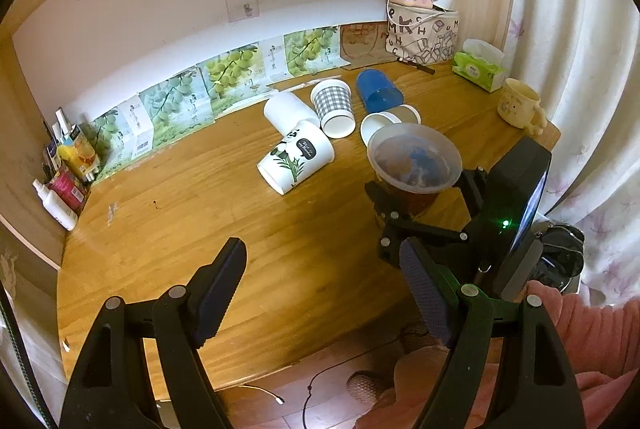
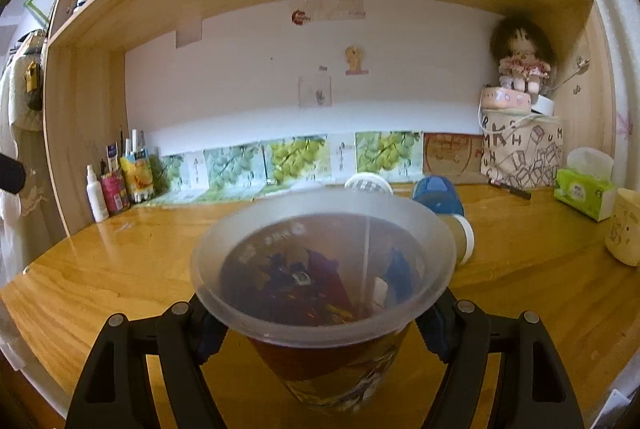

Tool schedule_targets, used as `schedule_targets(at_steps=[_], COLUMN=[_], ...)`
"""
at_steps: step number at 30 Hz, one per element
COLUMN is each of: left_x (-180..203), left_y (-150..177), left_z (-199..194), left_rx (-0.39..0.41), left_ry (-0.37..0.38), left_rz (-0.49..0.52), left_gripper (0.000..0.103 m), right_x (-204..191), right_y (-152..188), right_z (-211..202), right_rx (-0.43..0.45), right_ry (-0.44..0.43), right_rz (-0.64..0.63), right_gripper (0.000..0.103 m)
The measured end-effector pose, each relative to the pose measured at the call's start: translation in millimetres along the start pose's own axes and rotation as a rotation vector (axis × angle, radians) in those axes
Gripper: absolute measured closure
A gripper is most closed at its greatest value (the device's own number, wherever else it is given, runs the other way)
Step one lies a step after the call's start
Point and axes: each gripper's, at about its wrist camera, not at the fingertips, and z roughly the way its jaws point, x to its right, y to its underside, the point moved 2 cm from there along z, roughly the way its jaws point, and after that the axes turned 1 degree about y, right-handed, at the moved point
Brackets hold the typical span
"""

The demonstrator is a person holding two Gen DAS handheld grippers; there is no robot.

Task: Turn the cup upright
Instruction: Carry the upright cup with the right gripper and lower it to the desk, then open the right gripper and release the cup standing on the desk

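A translucent plastic cup [image 2: 324, 281] with a dark printed sleeve stands upright between the fingers of my right gripper [image 2: 320, 333], which is shut on its lower body; its wide rim faces up. In the left wrist view the same cup [image 1: 414, 159] is held just above the wooden desk [image 1: 180, 213] by the right gripper [image 1: 420, 205]. My left gripper [image 1: 324, 289] is open and empty over the desk's near part, to the left of the cup.
Several cups lie on their sides behind: a panda cup [image 1: 298, 157], a plain white cup [image 1: 286, 111], a checked cup [image 1: 334, 105], a blue cup [image 1: 376, 91], a white paper cup [image 1: 384, 123]. A yellow mug [image 1: 520, 107] and tissue box [image 1: 478, 69] stand at right. Bottles [image 1: 60, 185] stand at left.
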Motion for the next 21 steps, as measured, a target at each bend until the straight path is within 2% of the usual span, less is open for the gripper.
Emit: schedule_targets(at_steps=[2, 8, 15, 21], left_x=[0, 2, -6, 5], left_y=[2, 5, 10, 8], left_z=[1, 7, 8, -11], left_rx=[-0.01, -0.032, -0.047, -0.025], left_ry=[0.014, 0.024, 0.019, -0.033], left_rz=[-0.015, -0.052, -0.253, -0.328], left_gripper=[0.021, 0.021, 0.021, 0.021], right_x=[0, 0, 12, 34], right_y=[2, 11, 15, -9], right_z=[-1, -5, -31, -61], right_rx=[-0.033, -0.14, -0.266, -0.391], right_ry=[-0.007, -0.043, -0.034, 0.016], right_rz=[-0.007, -0.05, -0.009, 0.068], right_gripper=[0.021, 0.021, 0.021, 0.021])
